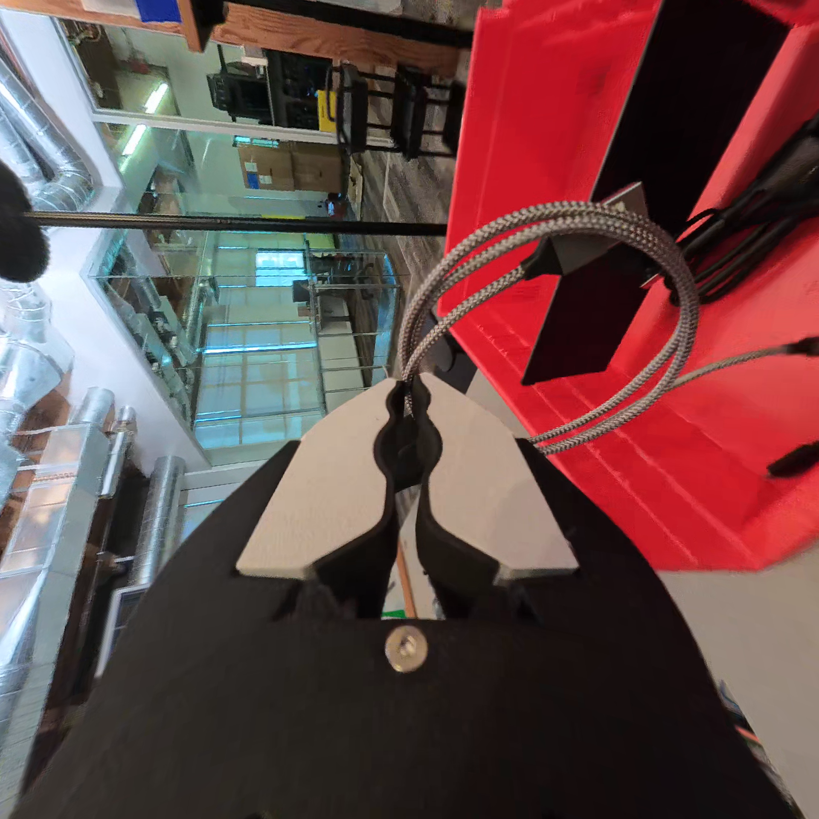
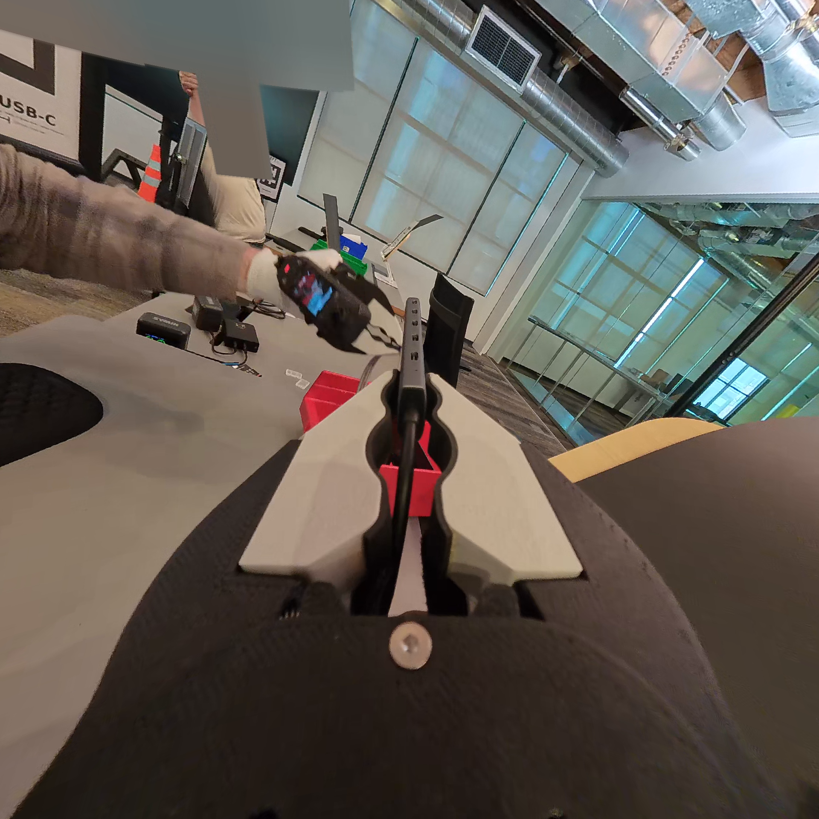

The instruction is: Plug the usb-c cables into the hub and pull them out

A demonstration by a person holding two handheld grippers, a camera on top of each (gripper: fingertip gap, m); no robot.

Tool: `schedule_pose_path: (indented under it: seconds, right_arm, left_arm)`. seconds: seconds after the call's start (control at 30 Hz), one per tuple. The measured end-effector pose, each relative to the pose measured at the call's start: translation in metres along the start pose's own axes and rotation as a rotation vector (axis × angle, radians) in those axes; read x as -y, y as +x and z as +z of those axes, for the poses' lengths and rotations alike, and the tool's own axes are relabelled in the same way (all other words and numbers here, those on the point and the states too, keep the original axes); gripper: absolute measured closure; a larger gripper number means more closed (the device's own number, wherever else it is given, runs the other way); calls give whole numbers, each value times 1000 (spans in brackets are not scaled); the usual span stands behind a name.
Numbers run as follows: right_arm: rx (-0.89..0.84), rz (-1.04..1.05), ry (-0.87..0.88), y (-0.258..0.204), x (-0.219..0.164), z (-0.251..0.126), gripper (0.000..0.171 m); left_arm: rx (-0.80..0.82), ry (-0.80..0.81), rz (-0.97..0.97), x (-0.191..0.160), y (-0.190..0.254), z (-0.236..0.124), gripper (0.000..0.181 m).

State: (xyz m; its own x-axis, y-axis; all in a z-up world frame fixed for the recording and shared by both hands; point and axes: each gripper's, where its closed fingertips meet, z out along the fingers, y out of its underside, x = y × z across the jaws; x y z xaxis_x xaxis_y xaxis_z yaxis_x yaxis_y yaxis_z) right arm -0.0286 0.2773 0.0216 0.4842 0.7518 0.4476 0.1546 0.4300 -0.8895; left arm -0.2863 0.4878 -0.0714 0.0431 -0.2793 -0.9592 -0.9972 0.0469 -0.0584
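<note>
My left gripper (image 1: 410, 388) is shut on a grey braided USB-C cable (image 1: 642, 230). The cable loops out to the right over a red bin (image 1: 664, 487), and its black plug end (image 1: 534, 263) hangs free in front of the bin. My right gripper (image 2: 412, 383) is shut on the slim dark grey hub (image 2: 412, 341), held edge-up with its row of ports showing. The hub's black cord (image 2: 405, 469) runs down between the fingers. The left gripper (image 2: 328, 306) also shows in the right wrist view, held by a white-gloved hand just left of the hub.
The red bin has black dividers (image 1: 571, 310) and holds black cables (image 1: 731, 252) and loose plug ends (image 1: 793, 461). It also shows in the right wrist view (image 2: 328, 394) on a grey table (image 2: 133, 465). Black chargers (image 2: 164, 330) lie farther back. A person's sleeve (image 2: 111, 239) reaches across. My hands' fingertips stand some 35 cm from each other.
</note>
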Motion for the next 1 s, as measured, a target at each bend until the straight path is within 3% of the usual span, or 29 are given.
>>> schedule_pose_path:
  seconds: [0.2,0.4,0.53,0.63,0.77,1.0]
  right_arm:
    - [-7,-8,0,2,4,-5,165]
    - [-19,-21,14,4,12,-12,165]
    - [-32,-24,8,8,14,-19,165]
    - [-35,-8,9,11,11,-23,165]
    - [-32,11,9,13,7,-27,165]
    - [-14,20,17,11,7,-26,165]
  left_arm:
    - [-172,49,-141,18,-21,-67,178]
    - [-155,134,-238,45,-50,-110,178]
    - [-238,214,-410,63,-56,-144,178]
    - [-377,216,-527,72,-19,-155,178]
    - [-573,156,-672,70,63,-151,178]
    - [-755,19,-852,50,160,-140,178]
